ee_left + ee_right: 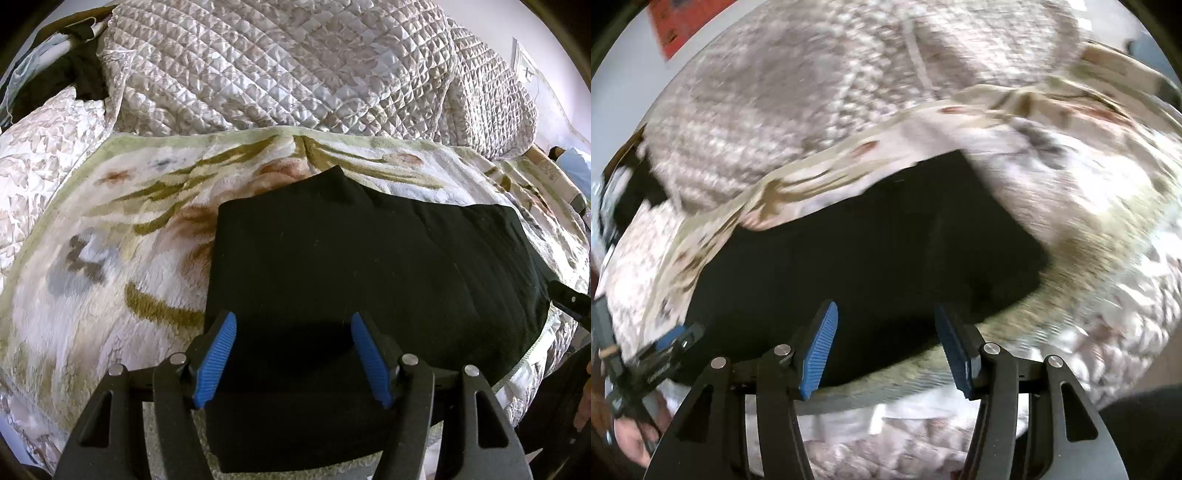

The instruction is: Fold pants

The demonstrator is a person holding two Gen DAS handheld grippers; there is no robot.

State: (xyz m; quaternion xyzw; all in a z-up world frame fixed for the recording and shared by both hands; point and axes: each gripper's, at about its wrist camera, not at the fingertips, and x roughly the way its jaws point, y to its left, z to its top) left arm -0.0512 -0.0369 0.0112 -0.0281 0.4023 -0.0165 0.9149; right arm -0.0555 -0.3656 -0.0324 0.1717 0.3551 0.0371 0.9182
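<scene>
Our left gripper (291,360) hangs with jaws spread, gripping nothing, right over the near edge of the black pants (369,266). Our right gripper (886,345) gapes empty too. The folded pants lie crosswise on the floral blanket (110,229), their long axis running between both tools.

Daylight is soft and even. The left wrist view is rendered sharp; the right wrist view is smeared by motion blur. Fisheye bending and dark vignetting are noted at all corners.
</scene>
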